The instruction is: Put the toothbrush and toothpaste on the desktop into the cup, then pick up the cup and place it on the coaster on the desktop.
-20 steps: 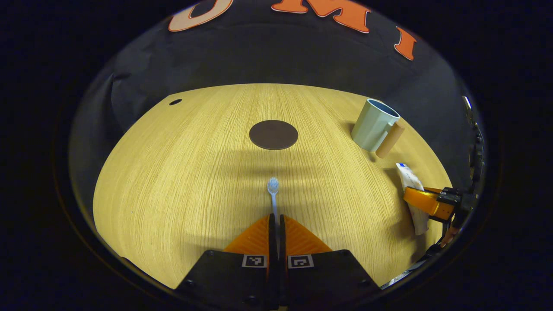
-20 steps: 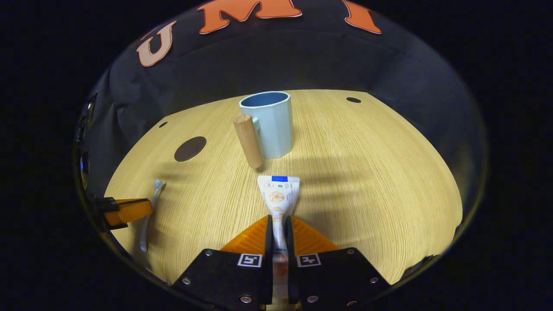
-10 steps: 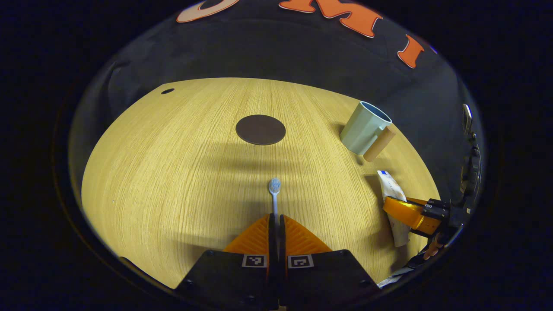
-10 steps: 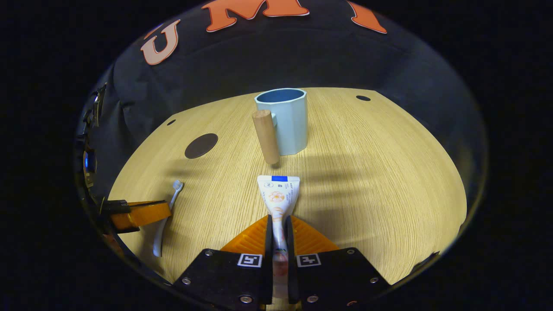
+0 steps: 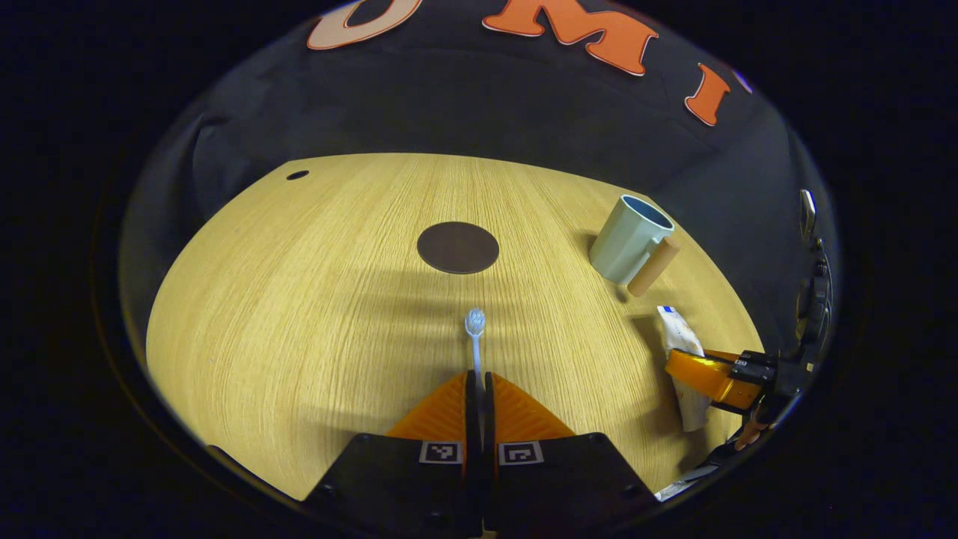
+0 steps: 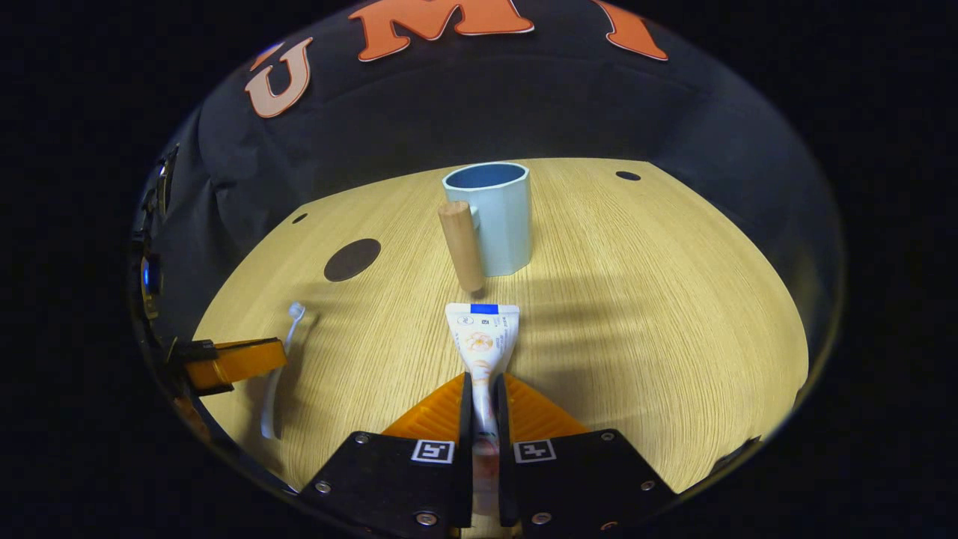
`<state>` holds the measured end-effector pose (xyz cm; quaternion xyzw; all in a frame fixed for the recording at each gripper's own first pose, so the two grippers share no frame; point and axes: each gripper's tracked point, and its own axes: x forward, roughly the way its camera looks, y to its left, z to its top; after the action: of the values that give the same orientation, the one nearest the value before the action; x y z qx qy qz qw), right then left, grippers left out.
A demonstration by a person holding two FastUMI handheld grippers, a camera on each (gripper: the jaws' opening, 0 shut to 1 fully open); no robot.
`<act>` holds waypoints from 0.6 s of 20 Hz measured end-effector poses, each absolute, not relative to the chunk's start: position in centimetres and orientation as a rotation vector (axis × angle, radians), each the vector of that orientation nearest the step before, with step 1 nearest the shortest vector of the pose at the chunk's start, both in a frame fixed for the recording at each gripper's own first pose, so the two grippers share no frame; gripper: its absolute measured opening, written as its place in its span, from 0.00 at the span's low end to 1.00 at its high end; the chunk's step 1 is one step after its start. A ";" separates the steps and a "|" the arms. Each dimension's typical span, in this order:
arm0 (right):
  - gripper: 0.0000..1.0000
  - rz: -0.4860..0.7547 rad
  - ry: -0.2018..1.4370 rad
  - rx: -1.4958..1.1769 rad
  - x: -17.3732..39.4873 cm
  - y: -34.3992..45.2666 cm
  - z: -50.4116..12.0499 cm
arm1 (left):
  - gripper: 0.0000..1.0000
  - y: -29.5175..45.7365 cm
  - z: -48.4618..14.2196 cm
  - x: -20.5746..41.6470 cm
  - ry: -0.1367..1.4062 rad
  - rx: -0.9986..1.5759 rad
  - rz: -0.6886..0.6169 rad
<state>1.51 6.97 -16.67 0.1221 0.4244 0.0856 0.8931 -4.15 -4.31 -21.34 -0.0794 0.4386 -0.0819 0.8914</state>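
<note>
Count: one toothbrush (image 5: 474, 340), one toothpaste (image 6: 483, 340), one cup (image 6: 494, 217), one coaster (image 5: 457, 247).
Toothbrush: clamped between my left gripper's (image 5: 477, 385) fingers, held above the desktop (image 5: 299, 299), long axis straight ahead, bristle head pointing toward the coaster.
Toothpaste: pinched in my right gripper (image 6: 483, 389), flat crimped end pointing at the cup, tube in line with the fingers.
Cup: upright, mouth open, wooden handle (image 6: 461, 244) facing the toothpaste; coaster well to its left.
Room: bare wood all round the coaster; the cup stands near the desktop's far edge.
</note>
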 end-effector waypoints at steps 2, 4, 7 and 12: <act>0.14 0.182 0.867 0.251 1.7 7.0 -16.5 | 0.04 -4.5 -20.9 -4.0 0.894 -0.168 -0.174; 0.15 0.182 0.842 0.255 1.9 6.9 -16.1 | 0.04 -4.1 -20.5 -3.7 0.876 -0.167 -0.172; 0.14 0.185 0.795 0.261 2.2 6.6 -15.1 | 0.04 -4.3 -19.6 -3.5 0.862 -0.167 -0.168; 0.12 0.179 0.711 0.276 2.4 6.6 -13.9 | 0.04 -4.4 -18.6 -3.0 0.820 -0.180 -0.173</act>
<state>2.45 6.56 -13.90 0.1346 0.3464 0.0874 0.9243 -2.97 -4.44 -18.58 -0.0874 0.3974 -0.0837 0.9097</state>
